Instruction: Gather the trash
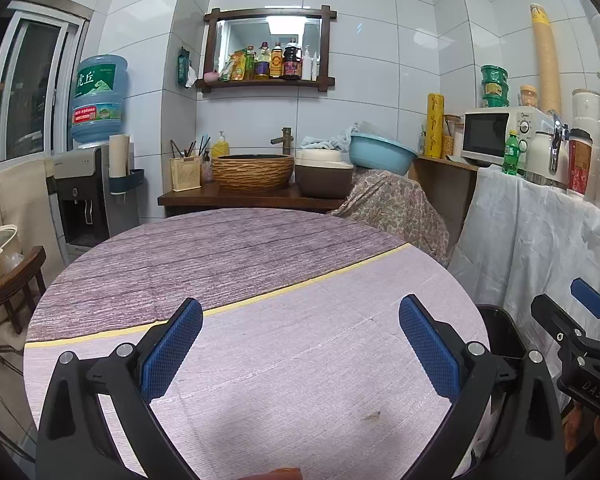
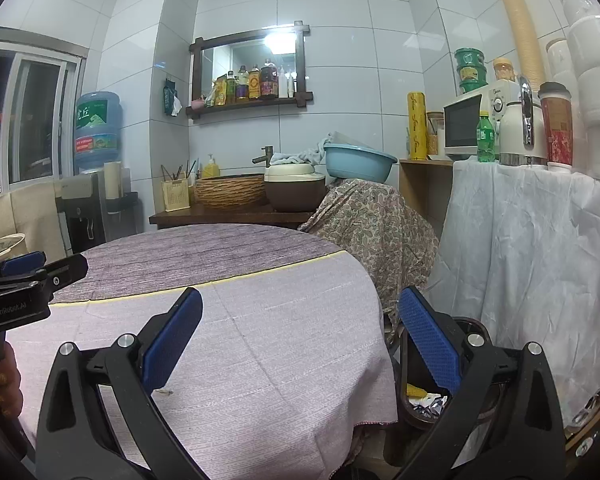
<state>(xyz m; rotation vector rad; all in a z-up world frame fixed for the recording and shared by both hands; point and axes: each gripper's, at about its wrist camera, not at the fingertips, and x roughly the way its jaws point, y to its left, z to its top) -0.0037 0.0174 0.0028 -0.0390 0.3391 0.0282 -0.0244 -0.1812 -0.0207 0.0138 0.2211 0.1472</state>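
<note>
My left gripper [image 1: 300,344] stands open over the near half of a round table [image 1: 260,360] covered in a pale lilac cloth, with nothing between its blue pads. A tiny brown scrap [image 1: 372,415] lies on the cloth near its right finger. My right gripper [image 2: 300,340] is also open and empty, hovering at the table's right edge [image 2: 372,320]. Below its right finger a dark trash bin [image 2: 414,420] on the floor holds a yellow wrapper [image 2: 416,391] and foil. In the left wrist view the bin [image 1: 500,328] is beside the table, with the right gripper [image 1: 568,304] above it.
A counter behind the table carries a woven basin [image 1: 253,172], a brown pot [image 1: 325,176] and a blue basin [image 1: 382,154]. To the right a white-draped shelf [image 2: 532,240] bears a microwave, a kettle and cups. A water dispenser [image 1: 84,196] and a wooden stool [image 1: 16,284] stand at the left.
</note>
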